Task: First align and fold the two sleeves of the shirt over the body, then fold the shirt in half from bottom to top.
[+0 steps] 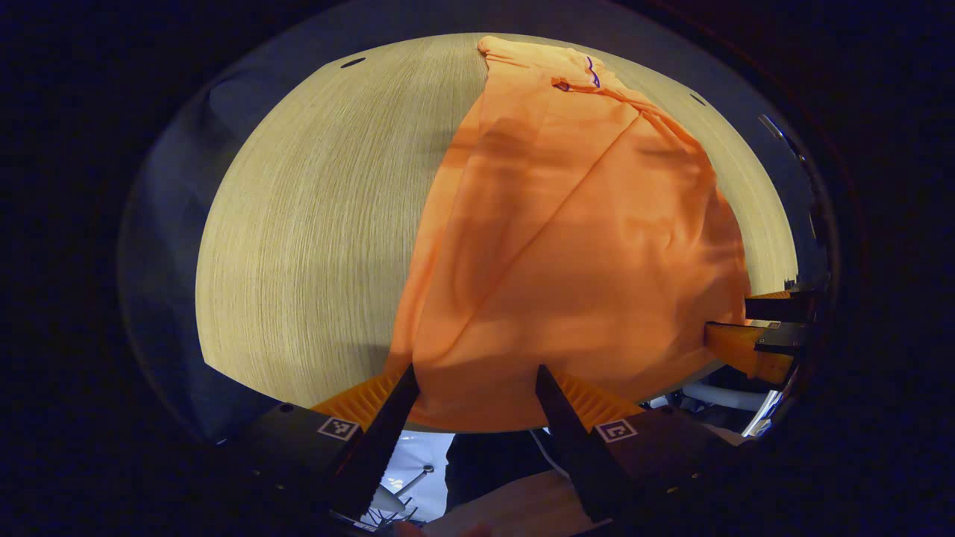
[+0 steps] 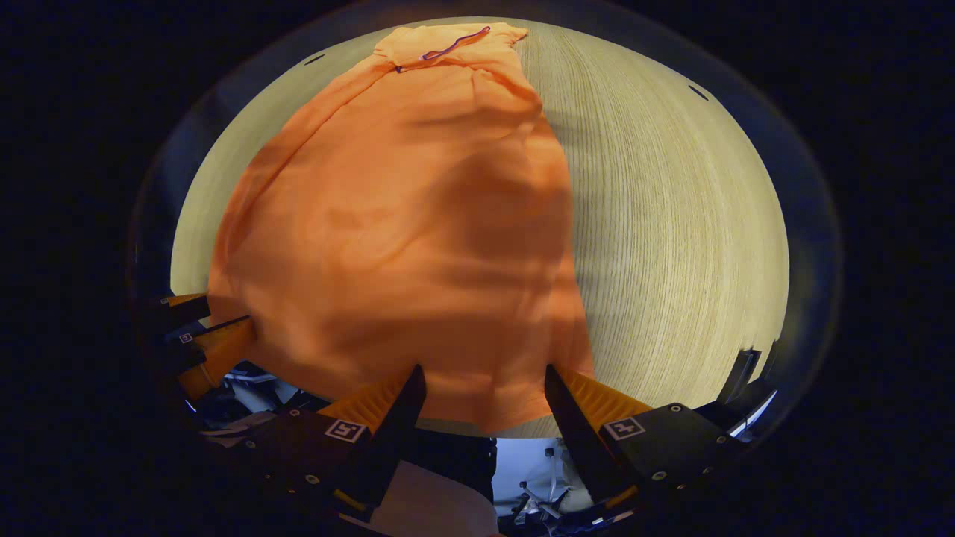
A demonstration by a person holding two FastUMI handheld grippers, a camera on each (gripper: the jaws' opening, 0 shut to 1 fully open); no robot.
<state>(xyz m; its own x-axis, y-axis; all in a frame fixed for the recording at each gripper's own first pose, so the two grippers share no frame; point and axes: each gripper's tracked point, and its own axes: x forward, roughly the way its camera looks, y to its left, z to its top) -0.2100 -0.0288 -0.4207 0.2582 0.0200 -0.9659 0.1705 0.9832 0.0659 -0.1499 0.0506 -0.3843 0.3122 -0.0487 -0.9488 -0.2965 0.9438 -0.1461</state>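
Left gripper view: one shirt (image 1: 582,246), orange, lying lengthwise on one wood table (image 1: 313,224), collar at the far end, hem at the near table edge. Left gripper (image 1: 476,388) has its jaws spread wide, hem corner sitting in the gap between them, neither finger visibly pressing on cloth. Sleeves look already folded in over the body; a diagonal crease runs from near the collar down toward the left finger. Bare table stretches wide to the left of this claw. Right gripper (image 1: 753,332) shows off at the right, at the hem's other corner.

Right gripper view: same shirt (image 2: 403,239), same table (image 2: 671,239). Right gripper (image 2: 483,391) also gapes wide, hem edge between the fingers, just short of them, no clamp seen. Hem overhangs or meets the near table edge; can't tell which. Open tabletop to the right of this claw, a thin strip left of the shirt. Left gripper (image 2: 213,335) sits far left at the hem.
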